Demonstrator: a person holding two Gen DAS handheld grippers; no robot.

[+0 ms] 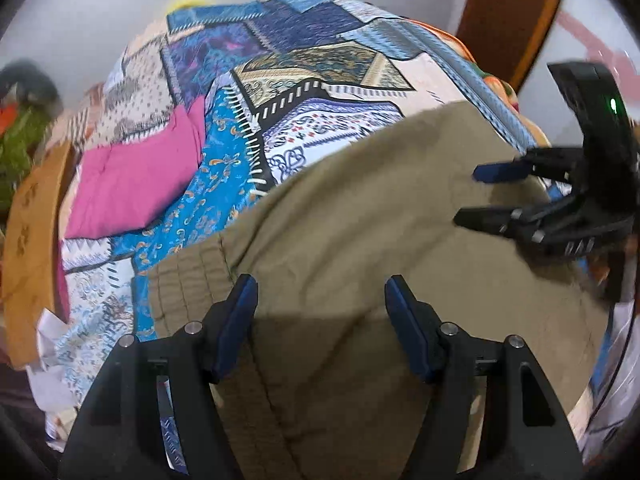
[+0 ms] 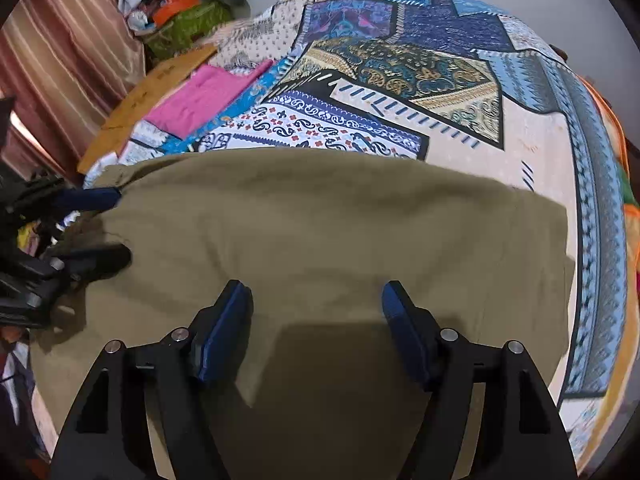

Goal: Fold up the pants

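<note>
Olive-khaki pants (image 1: 360, 220) lie spread across a patchwork bedspread (image 1: 320, 80), with a ribbed waistband or cuff (image 1: 188, 284) at their left end. My left gripper (image 1: 320, 292) hovers over the pants, jaws wide open and empty. My right gripper (image 1: 468, 194) shows at the right of the left wrist view, open over the pants. In the right wrist view the pants (image 2: 340, 216) fill the middle, my right gripper (image 2: 316, 296) is open and empty above them, and my left gripper (image 2: 120, 224) is open at the pants' left end.
A folded pink garment (image 1: 128, 184) lies on the bedspread (image 2: 420, 80) beyond the pants. A brown cardboard piece (image 2: 140, 108) sits at the bed's left edge. A pile of clutter (image 2: 180, 12) and a curtain (image 2: 60, 52) stand at far left. A wooden frame (image 1: 508, 12) is at upper right.
</note>
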